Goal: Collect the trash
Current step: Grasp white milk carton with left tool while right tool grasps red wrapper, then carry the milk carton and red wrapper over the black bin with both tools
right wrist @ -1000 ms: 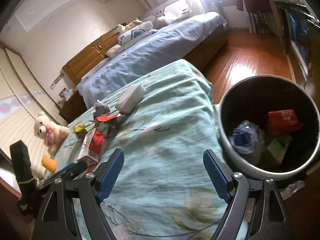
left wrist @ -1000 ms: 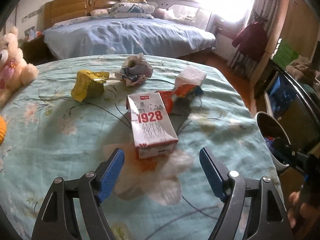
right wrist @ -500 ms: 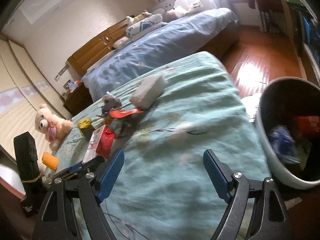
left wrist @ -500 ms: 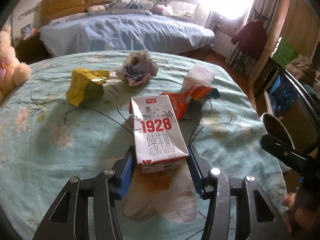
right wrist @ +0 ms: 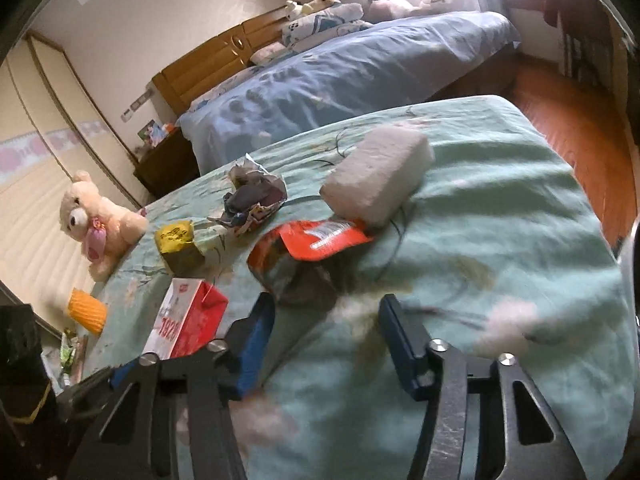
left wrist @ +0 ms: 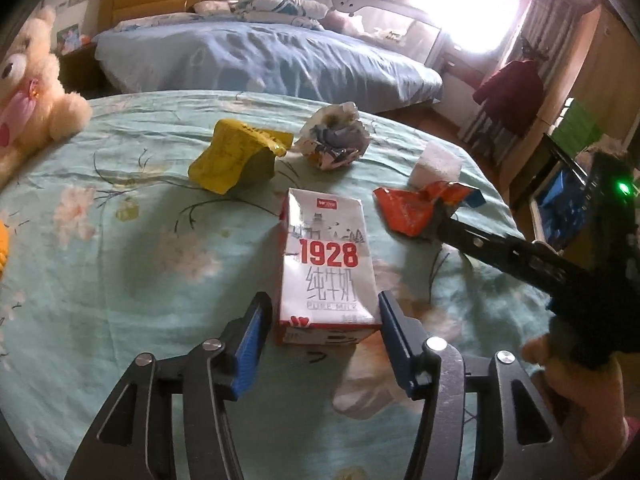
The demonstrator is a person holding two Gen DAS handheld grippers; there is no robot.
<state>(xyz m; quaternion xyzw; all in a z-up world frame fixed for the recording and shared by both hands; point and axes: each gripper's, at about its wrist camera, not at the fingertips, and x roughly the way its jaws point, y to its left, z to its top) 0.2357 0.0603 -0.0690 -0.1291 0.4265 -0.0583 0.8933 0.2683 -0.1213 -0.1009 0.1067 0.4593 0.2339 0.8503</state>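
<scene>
A white and red "1928" milk carton lies on the green floral tablecloth. My left gripper is shut on its near end, a blue pad on each side. The carton also shows in the right wrist view. An orange wrapper lies right of it, and my right gripper reaches to it from the right. In the right wrist view the right gripper is open, just short of the orange wrapper. A yellow crumpled pack and a crumpled paper ball lie farther back.
A white foam block lies past the orange wrapper. A teddy bear sits at the table's left edge, with an orange object nearby. A blue bed stands behind the table. The bin's rim shows at the right edge.
My left gripper closed in on the milk carton and now grips it. My right gripper swung from the bin toward the orange wrapper and has narrowed.
</scene>
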